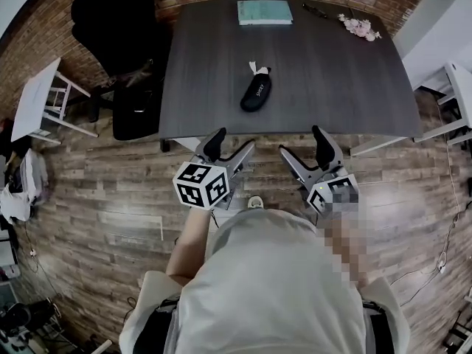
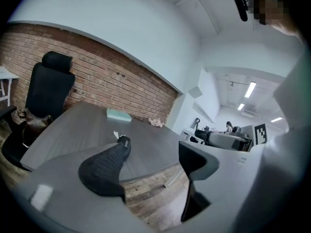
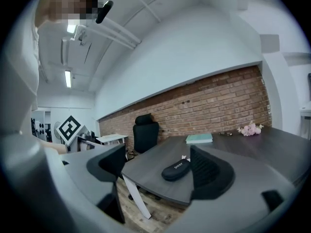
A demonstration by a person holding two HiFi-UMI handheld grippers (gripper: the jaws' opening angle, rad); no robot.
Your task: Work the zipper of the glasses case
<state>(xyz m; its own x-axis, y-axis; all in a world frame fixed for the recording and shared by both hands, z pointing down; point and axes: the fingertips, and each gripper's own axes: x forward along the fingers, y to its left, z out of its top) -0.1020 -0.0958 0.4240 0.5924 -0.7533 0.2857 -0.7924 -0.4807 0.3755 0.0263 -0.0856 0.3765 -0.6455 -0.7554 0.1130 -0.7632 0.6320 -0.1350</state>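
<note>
Held low over the wood floor [image 1: 96,190], just short of the near edge of the table [image 1: 332,72], left gripper [image 1: 230,147] and right gripper [image 1: 304,146] both gape wide, holding nothing. Beyond them the glasses case [image 1: 257,93] lies mid-table, bare tabletop around it, well clear of every edge.

I log the table [image 1: 332,72] as dark grey with a wood-grain look, matt. Glasses case [image 1: 256,94]: black, smooth shell, low sheen. Book [image 1: 264,12] at the table's 12 o'clock edge: pale teal cover, matt. Floor [image 1: 103,198]: wood planks, slightly glossy. Wall [image 3: 209,101]: rough red brick. Left gripper [image 1: 231,147] and right gripper [image 1: 304,144]: grey matt plastic. Their pads [image 2: 104,171] are black and finely knurled.
</note>
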